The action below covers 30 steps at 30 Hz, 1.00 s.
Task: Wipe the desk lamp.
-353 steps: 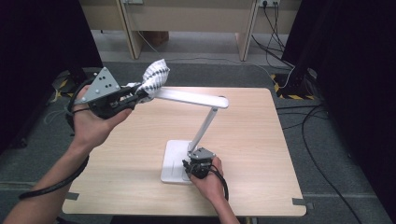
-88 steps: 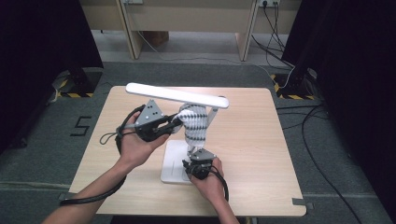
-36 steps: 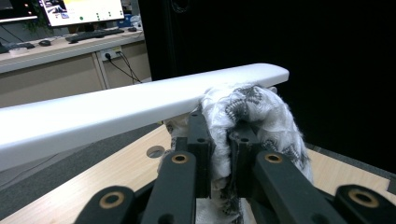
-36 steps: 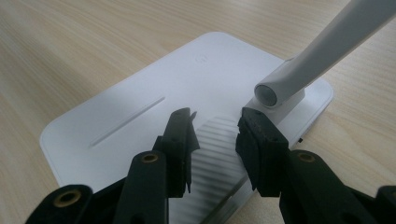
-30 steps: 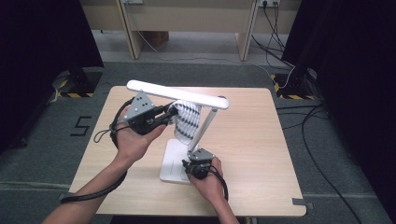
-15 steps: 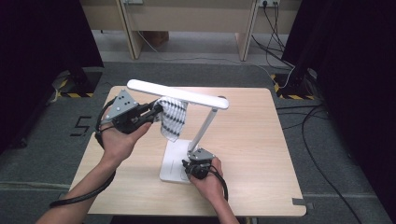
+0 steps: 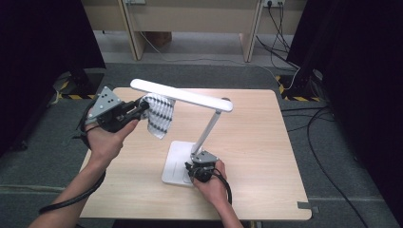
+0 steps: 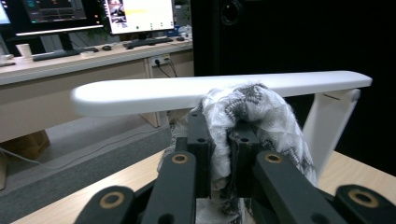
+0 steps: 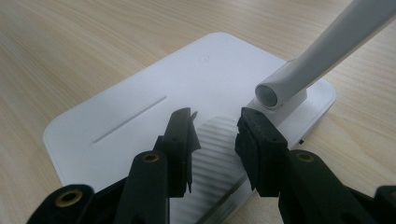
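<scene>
Leftward went left tongs [image 7: 140, 107] gripping one cloth [image 7: 159, 115]; right tongs [image 9: 215, 135] parted over one lamp [image 7: 183, 94].

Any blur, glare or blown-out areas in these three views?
High view: evenly lit; the white desk lamp's head nearly blown out, surroundings black. Left gripper view: the patterned grey-white cloth sharp, monitors behind overexposed. Right gripper view: the lamp's white base sharp, black fingers near the lens soft.

A crumpled white cloth [image 7: 159, 114] with a dark zigzag pattern is pinched between the left tongs [image 8: 219, 140], bunched over their tips and hanging below. A white desk lamp [image 7: 190, 97] has its long flat head level, touching the cloth just beyond those tips. Its flat white base [image 9: 140, 116] lies under the right tongs [image 9: 215, 135], its slanted arm rising just beyond them.
</scene>
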Each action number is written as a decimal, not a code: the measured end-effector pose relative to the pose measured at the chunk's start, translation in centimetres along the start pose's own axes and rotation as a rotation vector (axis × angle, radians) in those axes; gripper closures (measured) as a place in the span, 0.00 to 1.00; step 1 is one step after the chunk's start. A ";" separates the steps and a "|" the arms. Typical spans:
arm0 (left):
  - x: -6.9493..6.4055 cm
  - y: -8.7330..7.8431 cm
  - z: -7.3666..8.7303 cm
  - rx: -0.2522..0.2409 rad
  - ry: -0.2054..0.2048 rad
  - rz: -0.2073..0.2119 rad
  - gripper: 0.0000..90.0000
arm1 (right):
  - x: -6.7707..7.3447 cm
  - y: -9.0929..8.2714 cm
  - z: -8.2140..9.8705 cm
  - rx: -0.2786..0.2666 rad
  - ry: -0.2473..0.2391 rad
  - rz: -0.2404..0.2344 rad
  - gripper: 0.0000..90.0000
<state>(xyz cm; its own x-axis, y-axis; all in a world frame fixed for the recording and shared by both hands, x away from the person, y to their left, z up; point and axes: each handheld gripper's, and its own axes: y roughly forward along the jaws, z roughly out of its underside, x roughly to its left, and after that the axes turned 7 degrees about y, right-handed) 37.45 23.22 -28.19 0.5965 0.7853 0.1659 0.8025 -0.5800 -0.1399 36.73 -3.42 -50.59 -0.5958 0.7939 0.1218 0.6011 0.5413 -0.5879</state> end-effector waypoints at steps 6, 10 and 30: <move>1.1 -0.8 0.2 0.011 -0.018 -0.035 0.90 | 0.0 0.0 0.0 0.001 0.003 0.000 0.73; 1.8 -1.1 0.4 0.007 -0.027 -0.059 0.90 | 0.0 0.0 -0.1 -0.001 -0.003 0.004 0.73; 3.3 -1.1 2.3 0.043 -0.044 -0.116 0.90 | 0.1 0.1 0.0 -0.003 0.006 0.001 0.73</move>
<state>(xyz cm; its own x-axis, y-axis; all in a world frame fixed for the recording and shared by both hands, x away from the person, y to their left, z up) 38.51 26.91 -29.76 0.4974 0.8561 0.1402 0.8644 -0.4753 -0.1641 36.77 -3.27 -50.61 -0.5916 0.7963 0.1262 0.6036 0.5413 -0.5854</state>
